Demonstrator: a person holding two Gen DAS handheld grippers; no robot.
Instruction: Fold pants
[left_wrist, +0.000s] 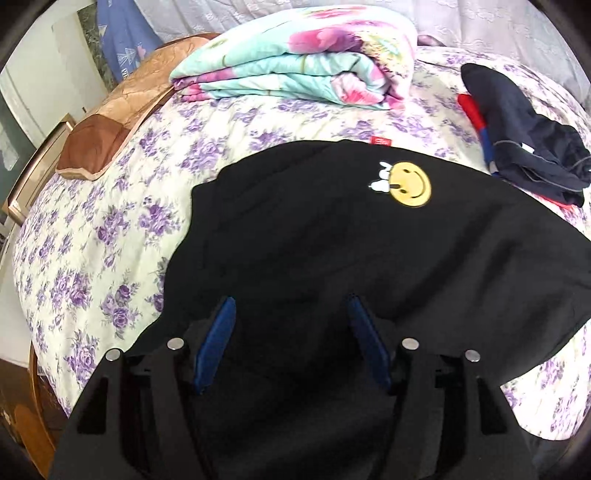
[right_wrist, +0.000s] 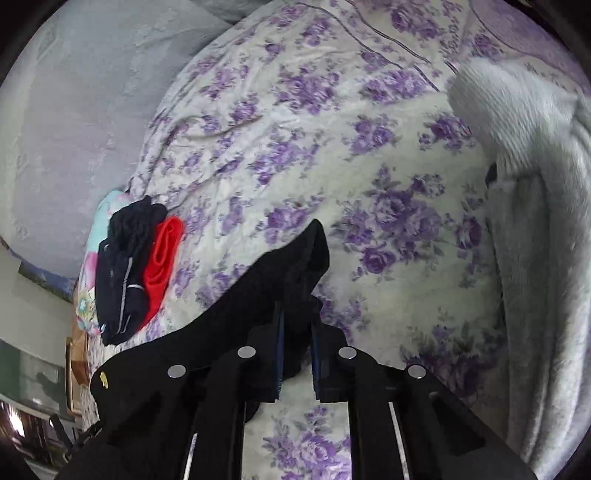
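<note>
Black pants (left_wrist: 332, 251) with a yellow smiley patch (left_wrist: 410, 184) lie spread on the floral bedspread (left_wrist: 92, 258). My left gripper (left_wrist: 291, 310) hovers just above the near part of the pants, its blue pads (left_wrist: 218, 339) wide apart and empty. In the right wrist view my right gripper (right_wrist: 297, 325) is shut on an edge of the black pants (right_wrist: 288, 273) and holds it lifted off the bed; the cloth bunches up past the fingertips and drapes down to the left.
A folded floral quilt (left_wrist: 295, 66) lies at the far side of the bed. A heap of dark and red clothes (left_wrist: 524, 136) sits at the right, and shows in the right wrist view (right_wrist: 136, 269). A grey fleece blanket (right_wrist: 535, 221) lies right. A brown pillow (left_wrist: 96, 147) lies left.
</note>
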